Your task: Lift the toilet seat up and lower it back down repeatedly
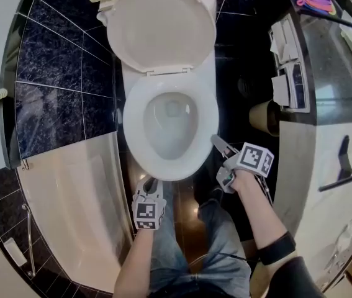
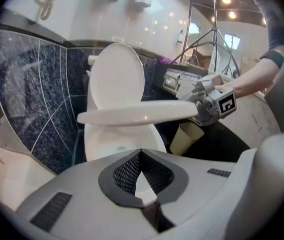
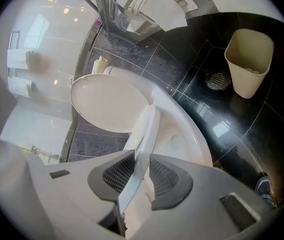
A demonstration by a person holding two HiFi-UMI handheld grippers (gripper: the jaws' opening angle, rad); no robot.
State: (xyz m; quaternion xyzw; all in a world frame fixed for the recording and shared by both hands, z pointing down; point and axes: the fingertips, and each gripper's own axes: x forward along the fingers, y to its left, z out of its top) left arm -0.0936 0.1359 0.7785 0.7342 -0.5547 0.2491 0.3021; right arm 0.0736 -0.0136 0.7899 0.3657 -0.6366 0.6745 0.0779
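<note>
A white toilet stands with its lid (image 1: 160, 27) leaning back against the tank. The toilet seat (image 2: 136, 113) hovers roughly level, lifted off the bowl (image 2: 106, 139). My right gripper (image 1: 216, 143) is shut on the seat's front right edge. In the right gripper view the seat's edge (image 3: 144, 129) runs between the pads of that gripper (image 3: 142, 171), with the lid (image 3: 109, 104) behind it. My left gripper (image 1: 151, 186) hangs low in front of the bowl, touching nothing. Its jaws (image 2: 140, 154) meet at the tips with nothing between them.
A beige waste bin (image 3: 249, 61) stands on the dark tiled floor right of the toilet, near a floor drain (image 3: 217, 80). A bathtub (image 1: 70, 210) lies at the left. A vanity counter (image 1: 337, 135) runs along the right. The person's legs (image 1: 219, 241) are just before the bowl.
</note>
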